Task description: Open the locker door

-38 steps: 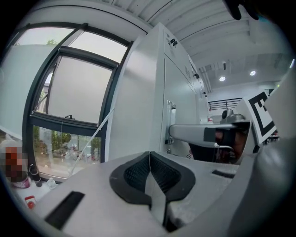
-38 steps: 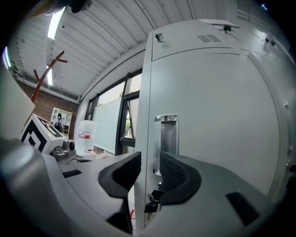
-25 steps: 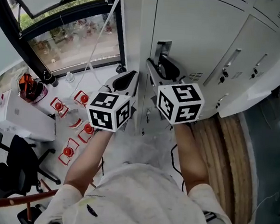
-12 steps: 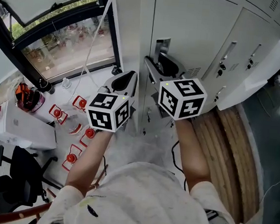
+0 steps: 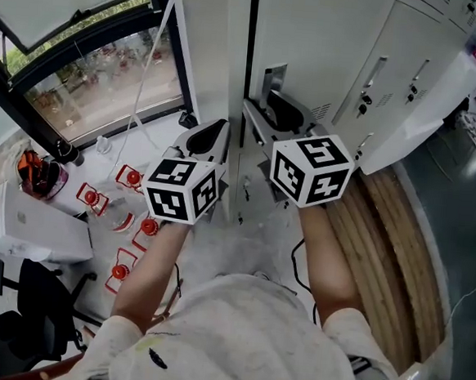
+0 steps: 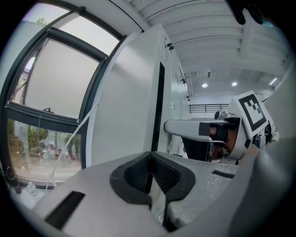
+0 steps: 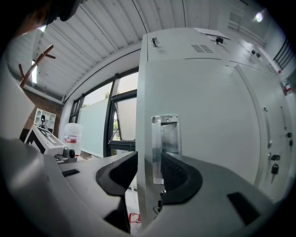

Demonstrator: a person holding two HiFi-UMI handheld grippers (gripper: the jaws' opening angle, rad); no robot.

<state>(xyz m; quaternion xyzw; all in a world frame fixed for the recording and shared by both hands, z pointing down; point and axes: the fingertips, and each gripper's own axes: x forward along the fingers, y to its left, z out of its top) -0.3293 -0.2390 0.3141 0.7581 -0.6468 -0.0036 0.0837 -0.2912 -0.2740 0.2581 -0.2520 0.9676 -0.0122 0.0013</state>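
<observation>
Lockers fill the top of the head view, and the locker door [image 5: 316, 35] with the metal handle [image 5: 273, 80] is the leftmost, next to the window [image 5: 108, 68]. The right gripper [image 5: 264, 115] reaches to that door's left edge at handle height. The left gripper [image 5: 214, 134] hangs just beside it, off the door.

In the left gripper view, the left gripper [image 6: 149, 162] has its jaws pressed together with nothing between them. Ahead is the locker's side panel [image 6: 129, 102], with a dark gap along its right edge.

In the right gripper view, the right gripper [image 7: 148, 173] has its jaws wide apart and they have just been opening. The door [image 7: 208, 115] edge stands between them, with the handle [image 7: 165, 139] by the right pad. The left pad is clear of the edge.
</observation>
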